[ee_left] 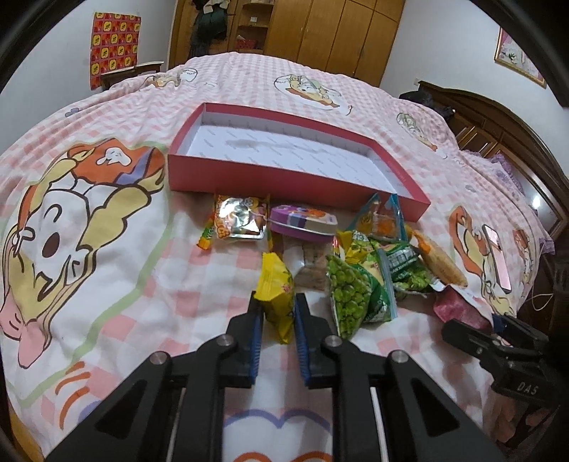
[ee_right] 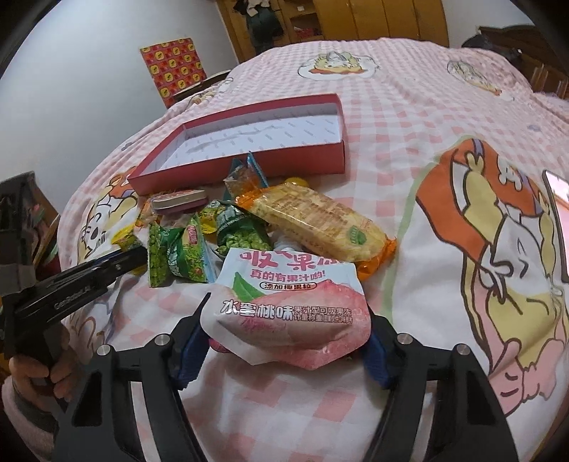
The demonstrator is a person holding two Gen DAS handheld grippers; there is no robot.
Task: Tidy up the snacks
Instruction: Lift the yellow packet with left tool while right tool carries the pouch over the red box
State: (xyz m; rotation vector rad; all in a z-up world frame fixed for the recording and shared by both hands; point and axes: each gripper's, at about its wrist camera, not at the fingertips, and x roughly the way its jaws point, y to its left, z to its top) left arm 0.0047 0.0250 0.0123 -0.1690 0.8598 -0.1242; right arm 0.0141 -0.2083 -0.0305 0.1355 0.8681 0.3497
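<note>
Snack pile sits mid-bed on the pink checked cartoon bedspread point(ee_left: 106, 220), just at 6 o'clock of the red box point(ee_left: 277, 177), which is open, white-lined and holds nothing.

Left hand-held gripper point(ee_left: 277, 302) is clenched on one yellow snack packet point(ee_left: 277, 288); blue pads press both sides and the print is too crumpled to read.

Right hand-held gripper point(ee_right: 284, 320) has one pink-and-white peach jelly pouch point(ee_right: 288, 312) between its jaws. The pads sit at the pouch's edges; I cannot tell if they press it. The pouch reads "真的有果汁哟!", "添加椰果粒", "水蜜桃味". Its top line is partly cut off.

Counts in the pile:
- Green pea bags point(ee_left: 350, 295): at least two, with red logos, text unreadable.
- One long orange-ended cracker pack point(ee_right: 320, 220) at 12 o'clock of the pouch, with a small green mark, unreadable.
- One purple oval tin point(ee_left: 302, 222), touching the box's near wall area, lid picture unclear.
- One silver foil packet point(ee_left: 240, 218) at 9 o'clock of the tin.
- One blue-edged triangular packet point(ee_left: 382, 216) leaning by the box wall.
- One brown wrapped bar point(ee_left: 313, 270), half hidden.

One phone point(ee_left: 496, 256) lies at 3 o'clock of the pile, well apart. The right hand-held gripper's body shows "DAS" in the left wrist view. The left one's side lettering is blurred.

A red-and-yellow patterned poster point(ee_left: 113, 46) hangs on the wall at 11 o'clock. A wooden wardrobe point(ee_left: 338, 32) stands at 12 o'clock behind the bed.
</note>
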